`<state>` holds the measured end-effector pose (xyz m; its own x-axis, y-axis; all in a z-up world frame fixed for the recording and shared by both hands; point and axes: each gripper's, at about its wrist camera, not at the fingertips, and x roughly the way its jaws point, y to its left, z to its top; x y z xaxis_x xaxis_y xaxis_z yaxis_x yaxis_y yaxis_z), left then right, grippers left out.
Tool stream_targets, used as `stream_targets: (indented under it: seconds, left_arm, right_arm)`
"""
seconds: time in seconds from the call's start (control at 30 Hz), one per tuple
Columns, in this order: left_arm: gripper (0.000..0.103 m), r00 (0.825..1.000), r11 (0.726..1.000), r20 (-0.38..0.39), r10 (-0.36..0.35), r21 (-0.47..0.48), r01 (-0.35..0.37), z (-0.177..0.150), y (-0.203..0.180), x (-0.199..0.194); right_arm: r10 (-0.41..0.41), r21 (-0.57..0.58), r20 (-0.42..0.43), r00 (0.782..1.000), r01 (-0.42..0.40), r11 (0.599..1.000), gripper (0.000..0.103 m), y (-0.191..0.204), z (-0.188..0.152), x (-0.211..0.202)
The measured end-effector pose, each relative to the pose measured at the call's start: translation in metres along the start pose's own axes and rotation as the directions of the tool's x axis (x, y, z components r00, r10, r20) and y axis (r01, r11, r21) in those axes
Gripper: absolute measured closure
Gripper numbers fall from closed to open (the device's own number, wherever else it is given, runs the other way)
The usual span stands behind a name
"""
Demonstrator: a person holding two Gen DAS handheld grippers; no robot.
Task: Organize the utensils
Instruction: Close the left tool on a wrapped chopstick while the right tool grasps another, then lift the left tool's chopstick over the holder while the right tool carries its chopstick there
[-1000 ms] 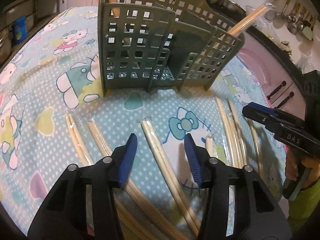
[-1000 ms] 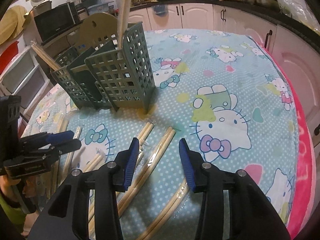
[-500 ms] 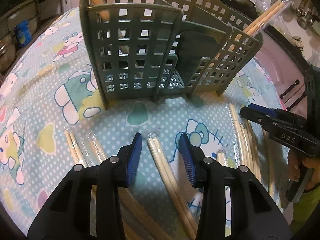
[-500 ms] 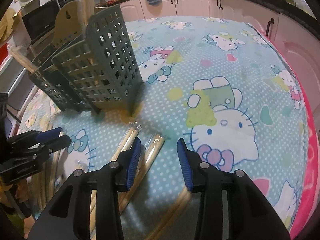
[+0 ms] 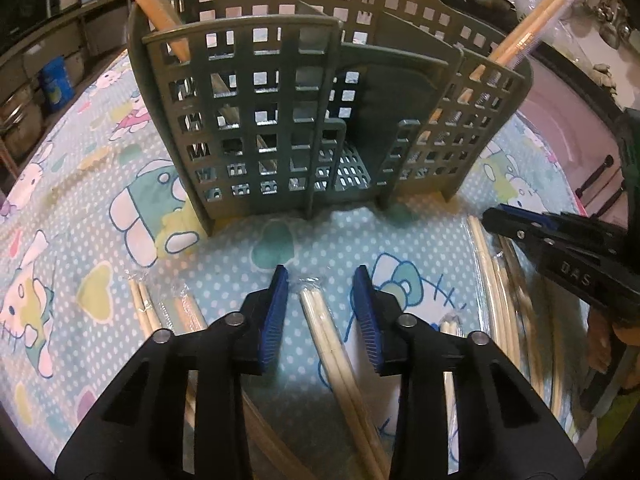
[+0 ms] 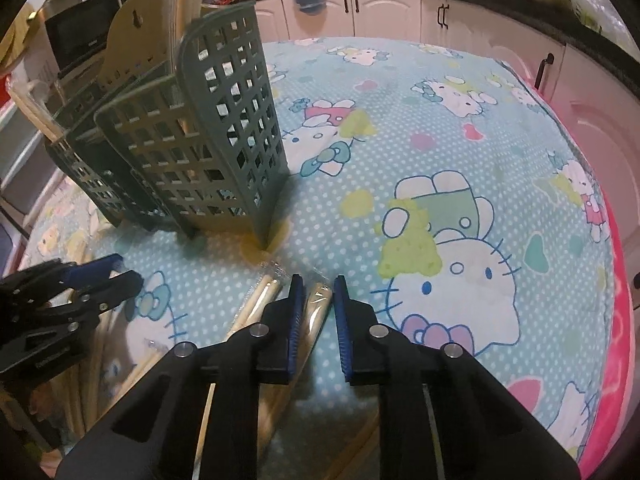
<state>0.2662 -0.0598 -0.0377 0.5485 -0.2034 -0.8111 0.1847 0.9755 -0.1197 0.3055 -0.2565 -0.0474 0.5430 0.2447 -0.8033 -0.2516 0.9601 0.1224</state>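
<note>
- Both grippers have been brought nearer to the grey-green perforated plastic utensil caddy [image 5: 304, 120], which fills more of each view than a second ago.
- Jaws of the left gripper [image 5: 321, 309] have just been closing; a wrapped pair of pale wooden chopsticks [image 5: 340, 364] lies between the blue pads, and a gap is seen on both sides, so nothing is gripped.
- Jaws of the right gripper [image 6: 316, 314] have just been closing around the far end of a second cellophane-wrapped chopstick pair [image 6: 314, 312]; the pads stand close against the wrapper, but whether they press on it cannot be told.
- Further wrapped chopstick pairs lie flat on the light-blue cartoon-cat tablecloth [image 6: 400, 128], left and right of the left gripper, near the caddy's front.
- Two wrapped pairs already stand tilted in the caddy: one in the far-left compartment [image 5: 148, 4], one in the far-right compartment [image 5: 528, 28].
- In the left wrist view the right gripper is seen at the right edge, above the rightmost chopsticks.
</note>
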Motion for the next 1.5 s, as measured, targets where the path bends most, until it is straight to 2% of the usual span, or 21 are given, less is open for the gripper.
stream_targets:
  seconds: [0.07,0.27,0.63,0.93,1.5]
  left_arm:
    - [0.089,1.000,1.000,0.002,0.010,-0.009,-0.010,0.003,-0.001,0.002]
    - [0.098,1.000,1.000,0.009,0.000,-0.013,0.001,0.008,0.002,0.002]
    - [0.099,0.991,0.999,0.125,-0.049,-0.012,0.051,0.014,0.012,-0.047]
    - [0.099,0.964,0.999,0.263,-0.043,-0.009,0.047,0.022,0.016,-0.104]
    - [0.099,0.923,0.999,0.383,-0.027,-0.021,0.038,0.027,0.023,-0.156]
  right_arm:
    - [0.018,0.014,0.012,1.000,-0.018,1.000,0.090,0.001,-0.001,-0.006]
    - [0.063,0.044,0.066,0.996,-0.066,0.997,0.091,-0.003,-0.001,-0.031]
    - [0.113,0.029,0.196,0.974,-0.121,0.992,0.092,0.005,-0.005,-0.090]
    - [0.109,-0.004,0.295,0.949,-0.113,0.994,0.093,0.012,-0.005,-0.124]
    - [0.147,-0.096,0.392,0.908,-0.119,0.988,0.097,0.040,-0.005,-0.166]
